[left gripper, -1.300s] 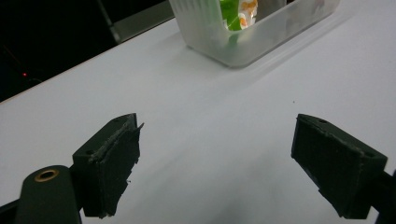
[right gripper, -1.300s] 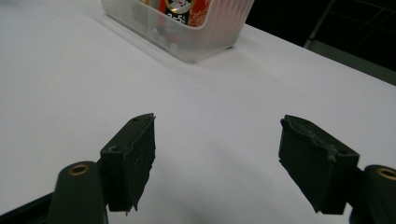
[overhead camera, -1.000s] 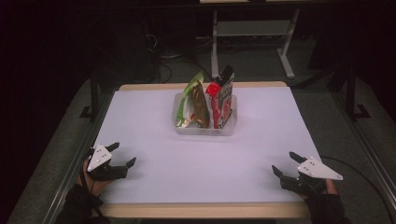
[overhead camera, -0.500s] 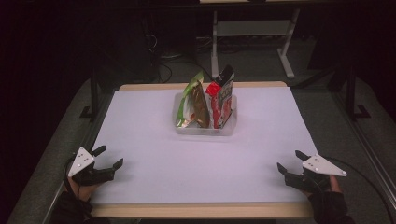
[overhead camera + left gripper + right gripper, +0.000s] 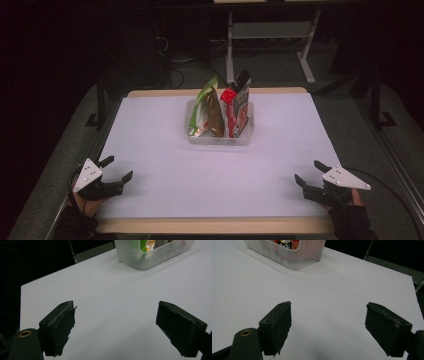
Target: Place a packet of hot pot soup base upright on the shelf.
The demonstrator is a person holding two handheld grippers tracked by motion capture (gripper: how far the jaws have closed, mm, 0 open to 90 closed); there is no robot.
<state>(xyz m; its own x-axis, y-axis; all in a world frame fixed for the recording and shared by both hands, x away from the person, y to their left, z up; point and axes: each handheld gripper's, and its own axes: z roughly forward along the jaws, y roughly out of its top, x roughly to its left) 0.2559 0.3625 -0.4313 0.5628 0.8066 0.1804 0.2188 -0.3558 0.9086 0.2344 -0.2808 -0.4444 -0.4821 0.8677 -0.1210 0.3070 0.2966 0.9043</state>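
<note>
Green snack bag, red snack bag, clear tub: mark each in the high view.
green snack bag point(image 5: 204, 111), high view, front face.
red snack bag point(image 5: 238, 111), high view, side face.
clear tub point(image 5: 220, 140), high view, near wall.

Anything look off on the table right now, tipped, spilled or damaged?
Nothing stands out. The green snack bag and red snack bag stand upright in the clear bin. Left claw and right claw are open, empty, near the table's front corners.
</note>
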